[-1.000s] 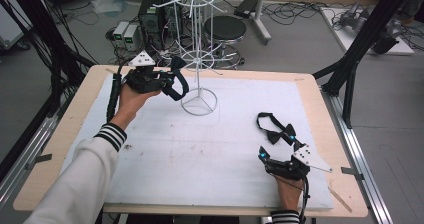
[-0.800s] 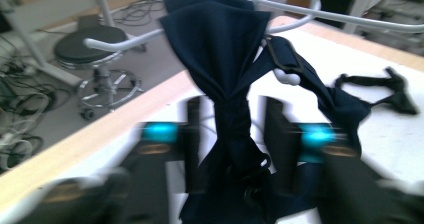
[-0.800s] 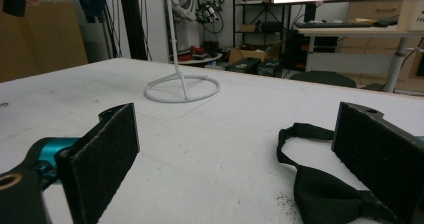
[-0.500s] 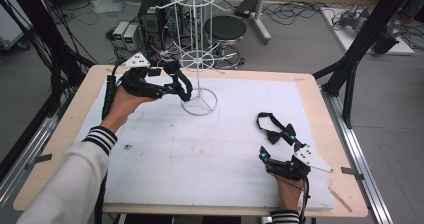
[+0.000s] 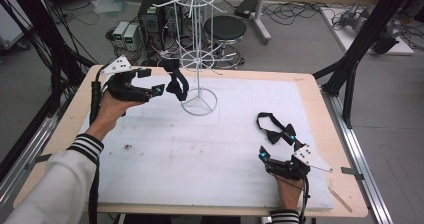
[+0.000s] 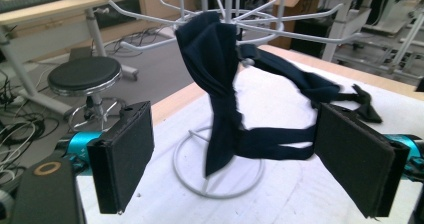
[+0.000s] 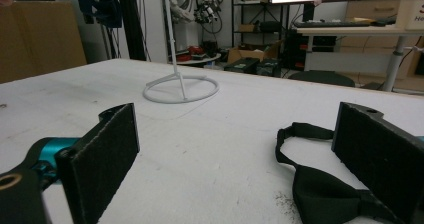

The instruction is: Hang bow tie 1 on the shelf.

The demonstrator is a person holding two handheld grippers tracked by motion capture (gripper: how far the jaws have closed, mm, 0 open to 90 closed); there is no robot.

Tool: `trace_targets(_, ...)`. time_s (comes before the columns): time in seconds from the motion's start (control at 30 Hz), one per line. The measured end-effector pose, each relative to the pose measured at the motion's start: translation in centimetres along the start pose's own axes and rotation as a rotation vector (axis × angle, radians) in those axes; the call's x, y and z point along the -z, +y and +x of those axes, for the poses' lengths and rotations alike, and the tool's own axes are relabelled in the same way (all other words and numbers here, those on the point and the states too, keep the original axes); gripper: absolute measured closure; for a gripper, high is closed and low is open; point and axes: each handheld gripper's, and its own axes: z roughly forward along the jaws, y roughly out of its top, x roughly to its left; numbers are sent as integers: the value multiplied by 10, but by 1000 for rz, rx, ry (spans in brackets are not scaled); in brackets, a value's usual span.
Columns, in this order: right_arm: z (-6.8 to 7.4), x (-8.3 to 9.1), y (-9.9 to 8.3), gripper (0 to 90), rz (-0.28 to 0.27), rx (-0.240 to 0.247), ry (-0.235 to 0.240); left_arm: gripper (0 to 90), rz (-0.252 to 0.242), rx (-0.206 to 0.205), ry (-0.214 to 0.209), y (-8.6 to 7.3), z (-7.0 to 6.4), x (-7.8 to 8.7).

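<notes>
Both hand-held units, the left gripper and the right gripper, are black-bodied with teal accents, flat black padded jaws, grey three-cornered top plates and trailing black cables; the person's sleeve is white with black-striped cuffs.

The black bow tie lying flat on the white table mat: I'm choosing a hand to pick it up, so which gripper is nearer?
Right. The right gripper sits just beside the black bow tie; the left gripper is across the table, by the white wire rack.

Two bow ties (both dark), one wire rack, two grippers
</notes>
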Motion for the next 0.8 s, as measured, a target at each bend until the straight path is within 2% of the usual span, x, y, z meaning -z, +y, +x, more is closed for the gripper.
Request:
trace_targets(0.13, 0, 0, 0, 42, 4, 6, -1, 172, -48, -6, -17, -8, -4, 15)
trace_targets(0.4, 0, 0, 0, 42, 3, 6, -2, 172, -102, -26, -55, -25, -19, 40)
trace_targets(0.47, 0, 0, 0, 42, 3, 6, -3, 172, -106, -41, -63, -30, -23, 44)
trace_targets(0.6, 0, 0, 0, 42, 2, 6, -4, 172, -123, -42, -74, -39, -31, 53)
trace_targets(0.73, 0, 0, 0, 42, 1, 5, -4, 165, -148, -23, -92, -52, -39, 62)
trace_targets(0.8, 0, 0, 0, 42, 1, 6, -4, 163, -149, -34, -82, -59, -42, 67)
